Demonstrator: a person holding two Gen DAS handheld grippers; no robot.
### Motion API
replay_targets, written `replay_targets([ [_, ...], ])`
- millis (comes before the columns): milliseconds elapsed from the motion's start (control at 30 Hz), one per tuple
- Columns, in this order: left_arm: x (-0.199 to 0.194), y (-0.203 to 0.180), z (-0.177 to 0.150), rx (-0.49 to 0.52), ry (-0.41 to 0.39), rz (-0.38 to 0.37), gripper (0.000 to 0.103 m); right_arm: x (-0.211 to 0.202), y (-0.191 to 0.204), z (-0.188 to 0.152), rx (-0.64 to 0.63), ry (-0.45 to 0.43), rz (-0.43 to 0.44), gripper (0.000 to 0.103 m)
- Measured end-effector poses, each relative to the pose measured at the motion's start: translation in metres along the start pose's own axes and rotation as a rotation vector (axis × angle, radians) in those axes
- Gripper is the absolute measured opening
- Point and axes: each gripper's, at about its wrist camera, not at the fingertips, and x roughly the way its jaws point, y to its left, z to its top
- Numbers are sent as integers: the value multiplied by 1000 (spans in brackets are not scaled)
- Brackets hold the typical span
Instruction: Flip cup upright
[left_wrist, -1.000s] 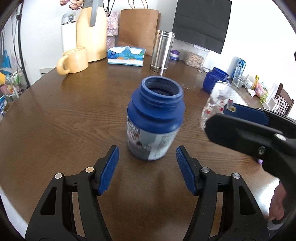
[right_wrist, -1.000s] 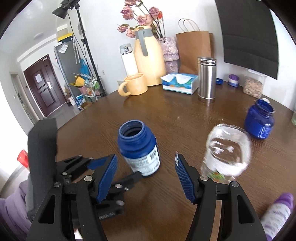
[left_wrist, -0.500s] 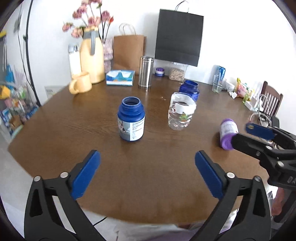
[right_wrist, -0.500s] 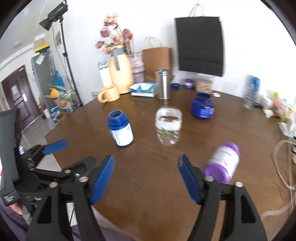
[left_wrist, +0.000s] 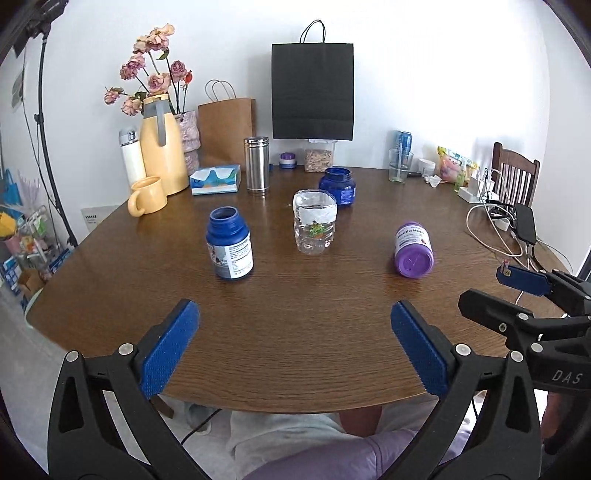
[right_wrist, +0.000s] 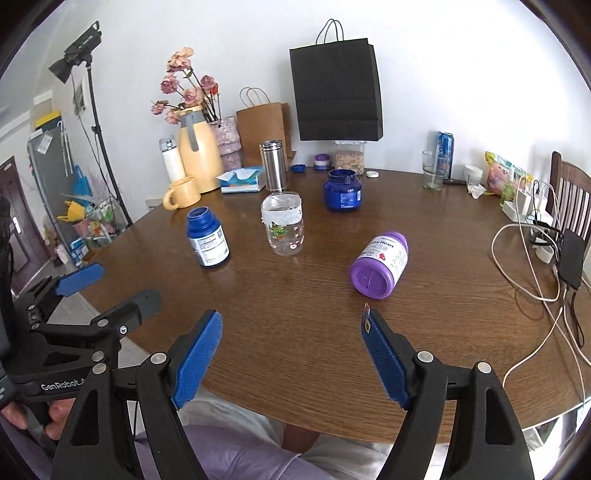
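A purple bottle (left_wrist: 413, 249) (right_wrist: 382, 264) lies on its side on the brown table (left_wrist: 295, 350), its flat base turned toward me. Standing upright with open mouths are a blue bottle (left_wrist: 229, 249) (right_wrist: 207, 238), a clear jar (left_wrist: 314, 227) (right_wrist: 283, 229) and a dark blue jar (left_wrist: 338, 186) (right_wrist: 342, 190). My left gripper (left_wrist: 293, 314) hangs open and holds nothing above the table's near edge, well short of the blue bottle. My right gripper (right_wrist: 291, 321) is open too, just short of the purple bottle and a little to its left.
Along the far side stand a yellow mug (left_wrist: 147, 195), a yellow jug (left_wrist: 162, 147), a tissue box (left_wrist: 216, 180), a steel tumbler (left_wrist: 257, 170) and paper bags. White cables and a black power bank (right_wrist: 570, 258) lie at the right, beside a wooden chair (left_wrist: 515, 177).
Both grippers have pulled back from close around the blue bottle to the near table edge, and the left has opened wider. The blue bottle stays upright where it was.
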Motion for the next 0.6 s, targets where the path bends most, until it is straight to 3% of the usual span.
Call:
replay_targets([
  [600,-5,5,-2,-12,-8,16,103,-5,4,-1,-4,-13,-3,81],
])
